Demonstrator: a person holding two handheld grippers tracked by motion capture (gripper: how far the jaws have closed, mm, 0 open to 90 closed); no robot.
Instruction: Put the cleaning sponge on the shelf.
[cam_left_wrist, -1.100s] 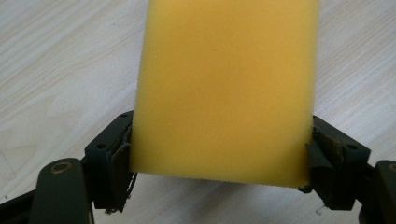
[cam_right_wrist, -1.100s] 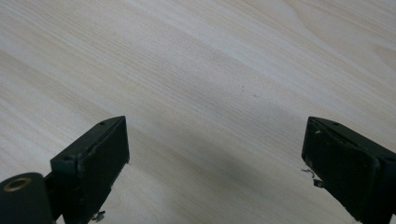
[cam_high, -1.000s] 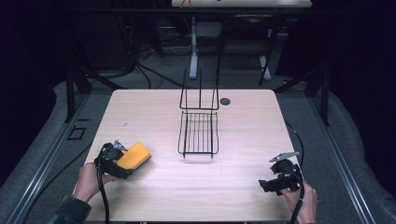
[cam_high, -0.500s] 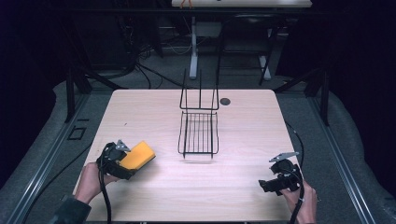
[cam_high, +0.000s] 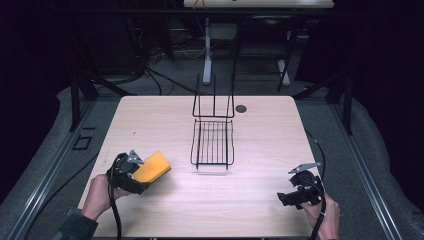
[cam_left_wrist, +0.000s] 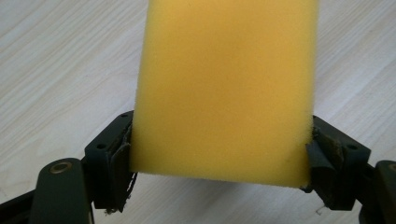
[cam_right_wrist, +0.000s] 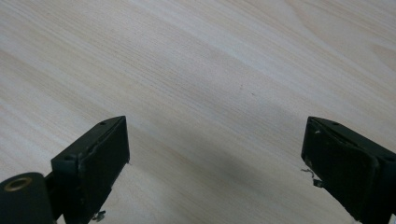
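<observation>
A yellow sponge (cam_high: 151, 167) is held above the table at the front left, with my left gripper (cam_high: 136, 176) shut on its near end. In the left gripper view the sponge (cam_left_wrist: 224, 88) stands between the two black jaws, which press on its sides, and my left gripper (cam_left_wrist: 219, 154) hides little of it. A black wire rack (cam_high: 213, 142) lies in the middle of the table with its tall back part upright on the far side. My right gripper (cam_high: 287, 198) rests at the front right, open, with bare wood between its jaws (cam_right_wrist: 215, 149).
The light wooden table (cam_high: 150, 120) has a small dark round spot (cam_high: 241, 108) just right of the rack's back. A black cable trails from each gripper off the front edge. Dark floor and metal frame legs surround the table.
My left gripper has carried the sponge a little to the right and upward, toward the rack. The right gripper has stayed where it was.
</observation>
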